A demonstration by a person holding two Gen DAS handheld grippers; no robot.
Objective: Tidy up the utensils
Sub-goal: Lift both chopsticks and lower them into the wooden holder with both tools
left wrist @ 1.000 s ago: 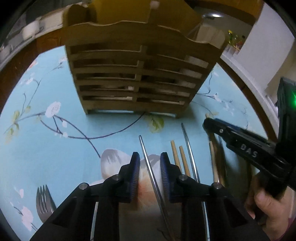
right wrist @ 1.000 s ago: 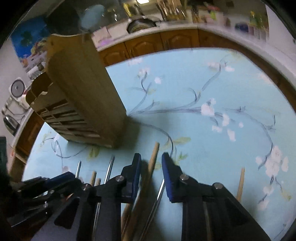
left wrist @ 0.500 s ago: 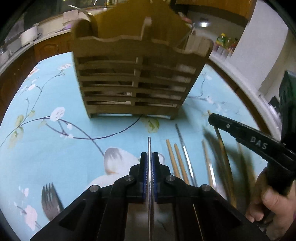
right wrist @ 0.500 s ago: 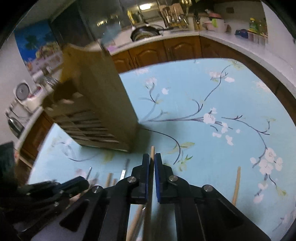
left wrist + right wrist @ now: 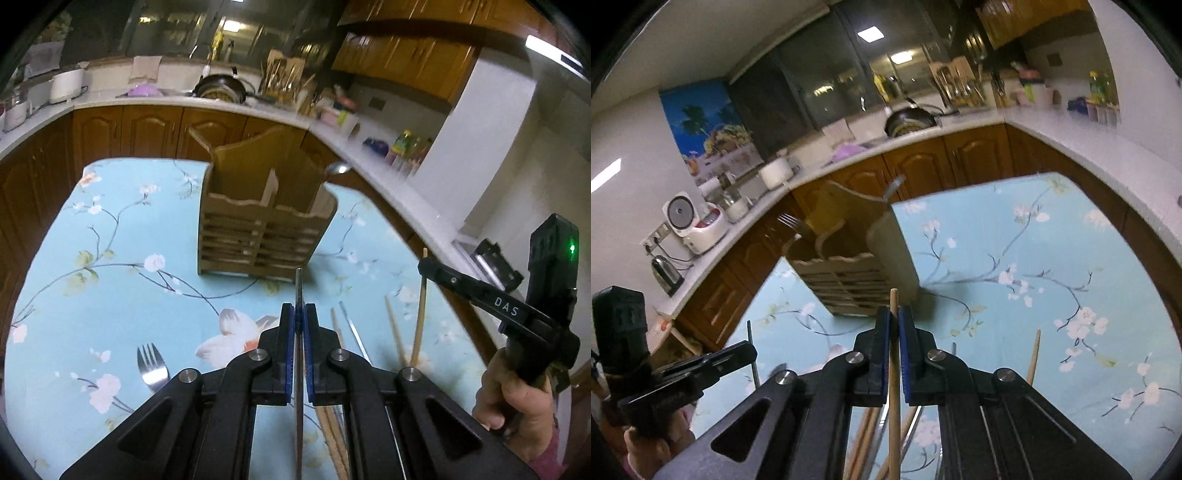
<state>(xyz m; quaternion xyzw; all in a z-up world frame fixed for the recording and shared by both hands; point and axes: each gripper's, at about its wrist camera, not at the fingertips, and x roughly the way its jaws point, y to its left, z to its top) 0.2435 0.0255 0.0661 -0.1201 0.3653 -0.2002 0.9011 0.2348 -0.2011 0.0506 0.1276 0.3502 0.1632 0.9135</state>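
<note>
Left gripper [image 5: 299, 317] clamped tight on a metal chopstick [image 5: 299, 288]. Right gripper [image 5: 894, 325] pinching a wooden chopstick [image 5: 894, 306], both up off the floral tablecloth [image 5: 110, 295].

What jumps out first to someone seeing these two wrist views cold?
Each gripper is clamped on one chopstick: the left gripper on a metal chopstick, the right gripper on a wooden chopstick, both aimed toward the wooden utensil holder mid-table. The floral blue tablecloth fills both views, with a fork lying left and loose chopsticks lying right of the left gripper.
</note>
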